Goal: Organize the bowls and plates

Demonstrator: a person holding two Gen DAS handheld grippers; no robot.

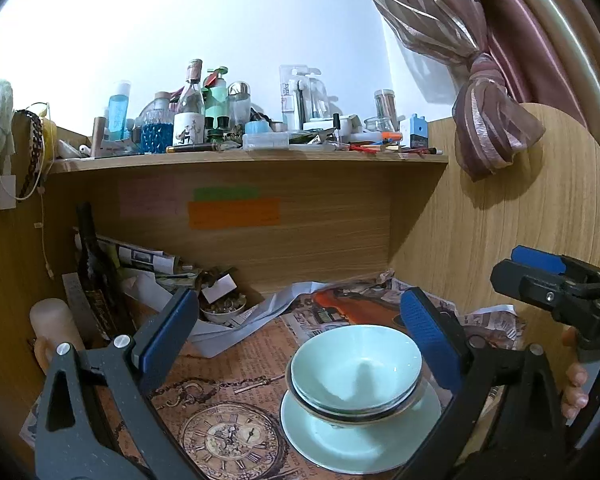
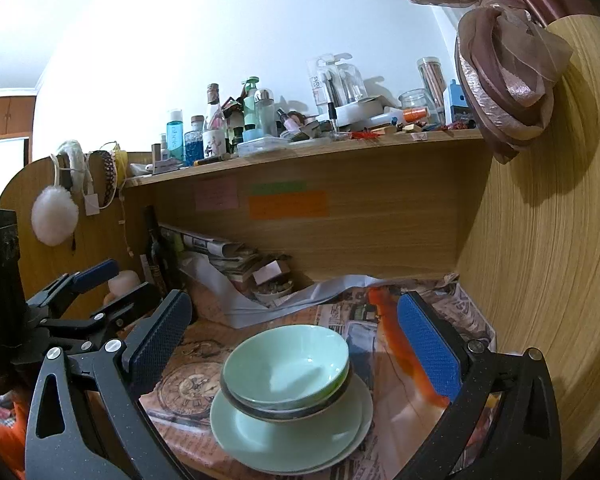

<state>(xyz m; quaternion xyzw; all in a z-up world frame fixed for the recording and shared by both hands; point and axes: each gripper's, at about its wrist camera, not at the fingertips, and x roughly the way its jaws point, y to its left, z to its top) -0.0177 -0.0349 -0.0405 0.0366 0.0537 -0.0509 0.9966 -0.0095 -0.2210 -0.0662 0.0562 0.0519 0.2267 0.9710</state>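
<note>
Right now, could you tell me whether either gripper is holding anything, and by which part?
Nothing is held. Both the left gripper and the right gripper have their jaws wide open, clear of the stacked bowls on the plates.

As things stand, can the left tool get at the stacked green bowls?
Probably yes: the left tool is open, the bowls on the plates sit just ahead between its fingers, and nothing stands between.

bowls (image 2: 286, 364): glossy pale-green glazed ceramic, smooth
plates (image 2: 292, 436): same glossy green glaze
desk covering (image 1: 220, 432): printed paper, matt, creased
desk walls (image 1: 332, 220): wood-grain laminate, smooth
gripper pads (image 1: 430, 336): blue textured rubber-like surface
gripper frames (image 2: 64, 412): matt speckled black plastic, shiny metal pins
curtain (image 1: 496, 128): sheer, shiny cloth
</note>
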